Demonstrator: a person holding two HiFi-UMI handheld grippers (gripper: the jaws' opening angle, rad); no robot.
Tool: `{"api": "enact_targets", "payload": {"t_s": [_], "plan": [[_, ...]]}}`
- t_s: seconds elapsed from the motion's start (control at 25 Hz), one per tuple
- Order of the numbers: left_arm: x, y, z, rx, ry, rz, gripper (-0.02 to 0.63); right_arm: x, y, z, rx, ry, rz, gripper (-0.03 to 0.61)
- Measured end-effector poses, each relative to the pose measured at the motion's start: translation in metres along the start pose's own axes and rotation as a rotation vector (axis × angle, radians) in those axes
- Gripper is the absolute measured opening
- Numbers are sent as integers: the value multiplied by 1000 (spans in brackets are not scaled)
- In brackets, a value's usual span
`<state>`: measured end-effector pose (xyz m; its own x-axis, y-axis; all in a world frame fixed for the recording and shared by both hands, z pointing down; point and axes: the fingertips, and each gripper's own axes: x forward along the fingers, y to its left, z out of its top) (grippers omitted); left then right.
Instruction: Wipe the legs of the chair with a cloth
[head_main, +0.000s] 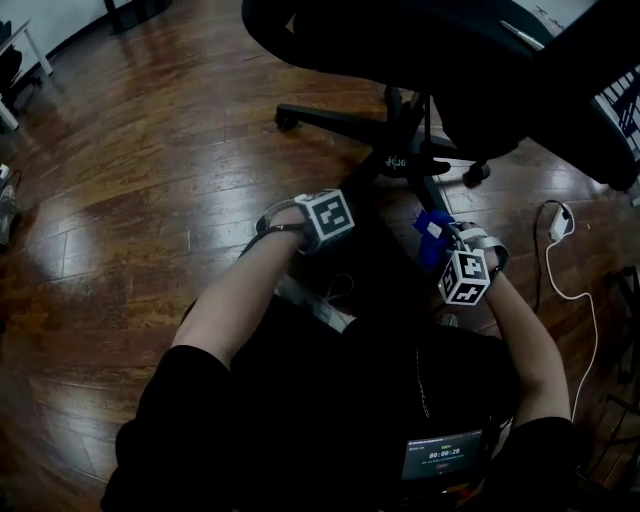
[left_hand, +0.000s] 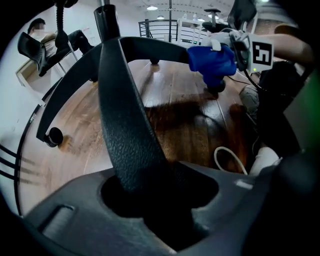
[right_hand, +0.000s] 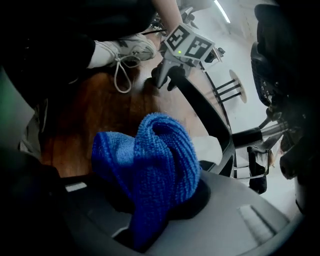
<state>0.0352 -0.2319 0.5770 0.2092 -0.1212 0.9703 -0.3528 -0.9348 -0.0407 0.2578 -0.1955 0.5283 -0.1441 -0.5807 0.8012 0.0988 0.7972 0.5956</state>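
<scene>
A brown wooden floor (head_main: 150, 200) spreads out at the left, with the black chair (head_main: 430, 50) standing over it toward the top. The left gripper (head_main: 322, 218) points steeply down beside the chair's star base. Its jaws are clenched around one textured chair leg (left_hand: 125, 125), which runs from between them up to the hub. Farther left in the left gripper view, another leg ends in a castor (left_hand: 52, 136) resting on the floor.

To the right, the right gripper (head_main: 452, 258) grasps a bunched blue cloth (right_hand: 150, 160), pinched between its jaws with folds bulging above them. The cloth sits at the outer end of the neighbouring leg, just above that leg's castor. Whether it presses on the leg cannot be told.

The right gripper view shows a white sneaker (right_hand: 125, 50) on the floor behind the left gripper. At the far right a white cable (head_main: 560, 290) curls across the boards.
</scene>
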Motion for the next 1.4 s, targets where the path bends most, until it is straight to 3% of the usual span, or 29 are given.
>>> {"api": "enact_targets", "payload": {"t_s": [0.24, 0.68, 0.84, 1.12, 1.4], "plan": [[3, -2, 1, -15, -21, -4, 183, -9, 19, -8, 41, -32, -51, 87], [0, -6, 1, -21, -12, -37, 183, -5, 13, -8, 27, 36, -48, 87], [0, -10, -1, -26, -7, -79, 184, 11, -16, 2, 2, 68, -61, 87], [1, -16, 4, -16, -3, -122, 184, 51, -108, 32, 27, 89, -158, 87], [2, -14, 7, -17, -31, -133, 184, 63, -155, 50, 113, 71, -257, 87]]}}
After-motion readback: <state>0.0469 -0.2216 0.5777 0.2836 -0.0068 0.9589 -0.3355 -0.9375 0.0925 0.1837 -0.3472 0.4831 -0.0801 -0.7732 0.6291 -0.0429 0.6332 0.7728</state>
